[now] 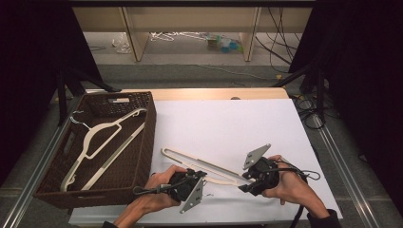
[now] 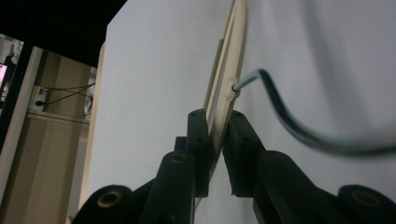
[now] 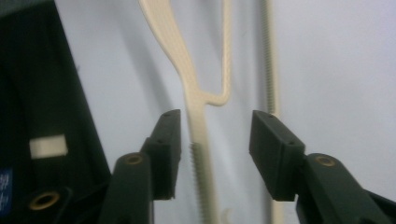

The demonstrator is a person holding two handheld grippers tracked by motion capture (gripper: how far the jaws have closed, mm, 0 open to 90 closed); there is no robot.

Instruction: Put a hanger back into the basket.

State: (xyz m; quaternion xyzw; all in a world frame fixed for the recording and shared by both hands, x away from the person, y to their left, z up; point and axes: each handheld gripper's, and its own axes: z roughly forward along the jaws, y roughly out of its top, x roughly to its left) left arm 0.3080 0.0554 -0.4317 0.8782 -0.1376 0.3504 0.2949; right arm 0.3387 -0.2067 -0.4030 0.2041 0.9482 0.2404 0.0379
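Observation:
A cream plastic hanger (image 1: 199,164) lies flat on the white table (image 1: 228,123), between the two hand-held grippers. My left gripper (image 1: 202,175) is shut on the hanger (image 2: 231,60) close to its neck, just below where the metal hook (image 2: 289,123) curves off to the right; its jaws (image 2: 219,126) pinch the thin edge. My right gripper (image 1: 245,185) is open around the hanger's other end. In the right gripper view a ribbed arm of the hanger (image 3: 180,56) runs up between the spread jaws (image 3: 215,128), nearer the left one and apart from both.
A dark woven basket (image 1: 150,128) stands at the table's left with a second cream hanger (image 1: 102,137) lying inside. The table's front edge runs just below both hands. A black body (image 3: 42,140) with a white label stands at the left of the right gripper view.

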